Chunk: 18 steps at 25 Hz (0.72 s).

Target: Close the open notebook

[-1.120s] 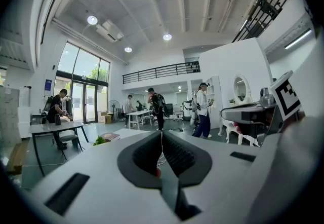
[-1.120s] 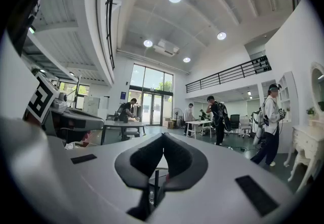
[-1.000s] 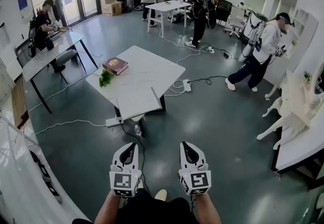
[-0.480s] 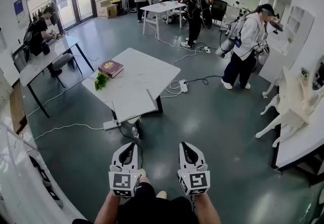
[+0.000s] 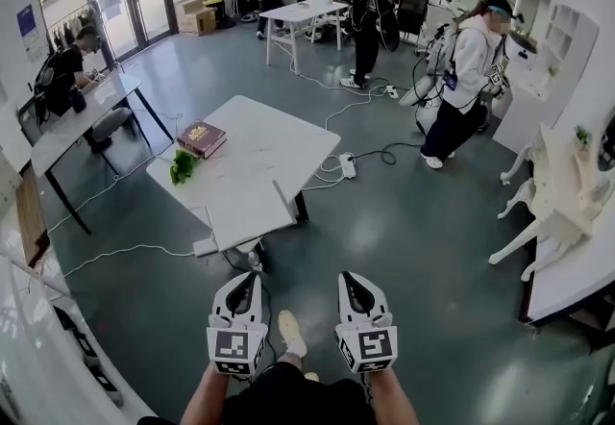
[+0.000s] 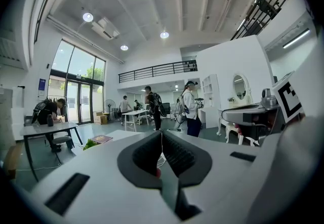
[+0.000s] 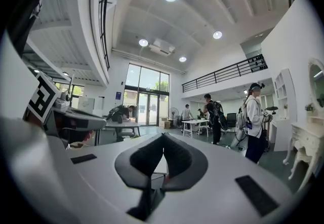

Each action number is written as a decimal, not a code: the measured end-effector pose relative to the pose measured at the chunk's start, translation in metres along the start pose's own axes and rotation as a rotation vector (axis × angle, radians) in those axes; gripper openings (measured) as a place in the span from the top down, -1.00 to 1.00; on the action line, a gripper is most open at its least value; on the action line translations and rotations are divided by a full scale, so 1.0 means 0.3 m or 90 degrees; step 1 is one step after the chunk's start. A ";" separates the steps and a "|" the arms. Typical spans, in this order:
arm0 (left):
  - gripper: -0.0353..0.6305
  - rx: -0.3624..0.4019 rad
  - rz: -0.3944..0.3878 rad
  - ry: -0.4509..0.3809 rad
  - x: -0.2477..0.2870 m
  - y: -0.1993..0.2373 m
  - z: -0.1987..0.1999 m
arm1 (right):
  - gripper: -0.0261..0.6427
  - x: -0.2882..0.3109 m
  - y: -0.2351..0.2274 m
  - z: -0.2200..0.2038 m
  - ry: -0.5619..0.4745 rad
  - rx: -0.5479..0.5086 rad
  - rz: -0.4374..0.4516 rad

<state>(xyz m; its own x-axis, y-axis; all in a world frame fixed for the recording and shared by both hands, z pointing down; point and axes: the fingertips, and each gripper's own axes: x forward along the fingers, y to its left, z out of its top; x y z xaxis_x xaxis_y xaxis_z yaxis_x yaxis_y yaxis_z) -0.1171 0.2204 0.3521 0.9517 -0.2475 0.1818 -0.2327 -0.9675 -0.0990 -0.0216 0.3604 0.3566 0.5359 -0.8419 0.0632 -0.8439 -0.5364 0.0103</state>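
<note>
Two hand-held claws are seen poised low over a grey floor (image 5: 404,231), both pointed toward 12 o'clock. The left claw (image 5: 248,277) is pressed fully together with nothing between its jaws, and the right claw (image 5: 349,277) is likewise closed tight and empty.

The reddish-brown notebook (image 5: 202,137) is found at roughly 11 o'clock from the claws, well apart from them, lying flat on a white worktop (image 5: 259,173) near its far-left edge. Its dark cover is turned upward and pale page edges are shown along its near side. Its long axis is laid roughly along the 8-to-2 o'clock line. A green leafy sprig (image 5: 182,166) is placed just beside it at 7 o'clock.

The rest of the worktop, from the notebook toward 4 o'clock, is left bare, and its near corner is aimed at the claws. A power strip (image 5: 205,246) and trailing cables are spread on the floor below that corner.

A person in a white top (image 5: 471,67) is pictured at 2 o'clock, well away from the worktop.
</note>
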 end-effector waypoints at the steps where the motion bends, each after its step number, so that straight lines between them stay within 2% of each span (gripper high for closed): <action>1: 0.82 -0.002 0.001 0.002 0.035 0.012 -0.004 | 0.87 0.032 -0.013 -0.007 0.003 0.001 0.001; 18: 0.82 -0.027 -0.015 0.064 0.668 0.330 -0.018 | 0.87 0.739 -0.160 -0.059 0.064 0.023 0.021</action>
<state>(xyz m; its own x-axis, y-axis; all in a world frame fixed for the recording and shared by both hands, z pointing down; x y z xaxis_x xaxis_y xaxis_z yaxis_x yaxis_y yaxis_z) 0.0495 0.0747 0.3839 0.9328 -0.2262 0.2807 -0.2202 -0.9740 -0.0531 0.1374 0.2005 0.3878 0.5014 -0.8498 0.1627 -0.8584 -0.5121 -0.0296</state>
